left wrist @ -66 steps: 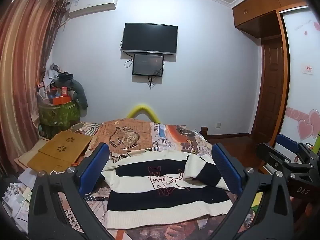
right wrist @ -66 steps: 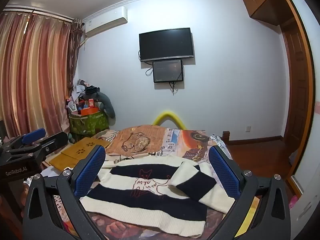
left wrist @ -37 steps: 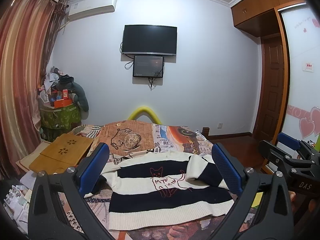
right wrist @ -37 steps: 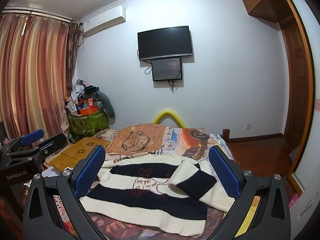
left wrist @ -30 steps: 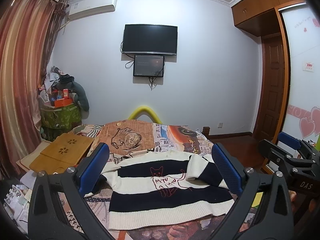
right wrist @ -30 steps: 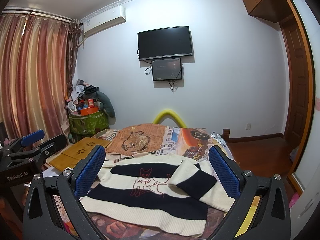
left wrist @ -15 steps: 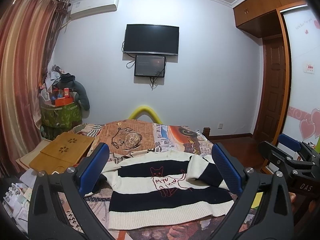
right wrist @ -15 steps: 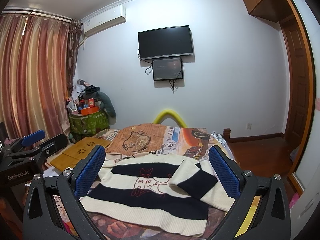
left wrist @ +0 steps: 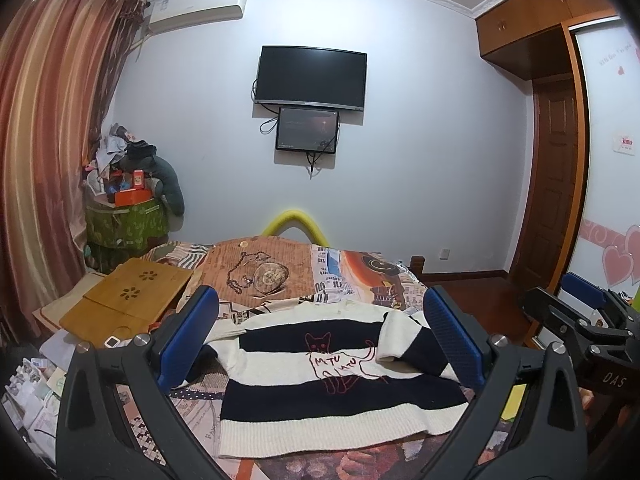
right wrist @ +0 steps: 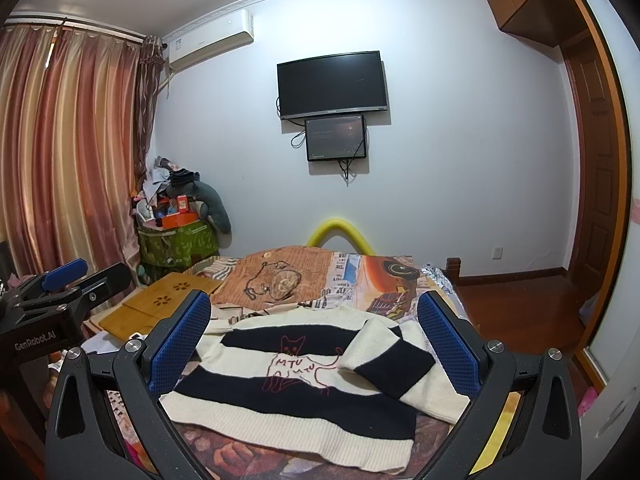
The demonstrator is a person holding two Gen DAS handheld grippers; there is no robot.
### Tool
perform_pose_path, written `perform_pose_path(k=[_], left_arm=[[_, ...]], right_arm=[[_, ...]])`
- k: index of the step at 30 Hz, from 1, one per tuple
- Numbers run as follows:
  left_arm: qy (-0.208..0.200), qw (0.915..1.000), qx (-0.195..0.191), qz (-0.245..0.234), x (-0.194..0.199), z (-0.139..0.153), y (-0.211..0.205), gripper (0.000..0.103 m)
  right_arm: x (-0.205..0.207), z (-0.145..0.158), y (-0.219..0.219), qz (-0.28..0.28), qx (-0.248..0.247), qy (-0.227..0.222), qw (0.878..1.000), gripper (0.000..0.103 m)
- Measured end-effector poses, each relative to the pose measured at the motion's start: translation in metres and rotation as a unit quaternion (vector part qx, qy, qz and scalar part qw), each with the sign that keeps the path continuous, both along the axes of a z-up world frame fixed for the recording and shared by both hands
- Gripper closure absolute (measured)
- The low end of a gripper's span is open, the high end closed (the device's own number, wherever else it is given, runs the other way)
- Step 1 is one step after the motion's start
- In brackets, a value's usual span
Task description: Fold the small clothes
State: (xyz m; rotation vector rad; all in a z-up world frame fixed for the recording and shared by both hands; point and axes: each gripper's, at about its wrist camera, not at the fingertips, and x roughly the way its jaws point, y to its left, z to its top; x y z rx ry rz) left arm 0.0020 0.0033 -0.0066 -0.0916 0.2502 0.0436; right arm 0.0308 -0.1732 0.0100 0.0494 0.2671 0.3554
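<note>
A small white and navy striped sweater [left wrist: 332,380] with a red cat outline lies flat on the bed, its right sleeve [left wrist: 408,344] folded in across the chest. It also shows in the right wrist view [right wrist: 304,380], sleeve [right wrist: 392,364] folded over. My left gripper [left wrist: 320,340] is open and empty, held above the sweater's near side. My right gripper [right wrist: 316,340] is open and empty, also raised above the sweater. The right gripper shows at the right edge of the left wrist view [left wrist: 588,320]; the left gripper shows at the left edge of the right wrist view [right wrist: 60,292].
The bed [left wrist: 360,272] has a patterned cover. A bamboo lap tray [left wrist: 128,300] lies at its left edge. A green box piled with clutter [left wrist: 128,220] stands by the curtain. A TV [left wrist: 312,80] hangs on the far wall. A wooden door [left wrist: 556,184] is at right.
Both grippers have drifted only slightly; the view shifted a little. The sweater lies as before, and both grippers stay open.
</note>
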Motion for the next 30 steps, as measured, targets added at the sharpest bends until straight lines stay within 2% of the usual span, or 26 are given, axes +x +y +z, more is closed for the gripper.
perform_pose_path(k=[24, 30], left_arm=[[0.002, 1.0000, 0.003, -0.001, 0.001, 0.000, 0.002, 0.000], [0.013, 0.9998, 0.008, 0.008, 0.012, -0.007, 0.012, 0.000]], right_arm=[[0.007, -0.006, -0.001, -0.004, -0.005, 0.005, 1.000, 0.000], [0.015, -0.013, 0.002, -0.003, -0.011, 0.013, 1.000, 0.000]])
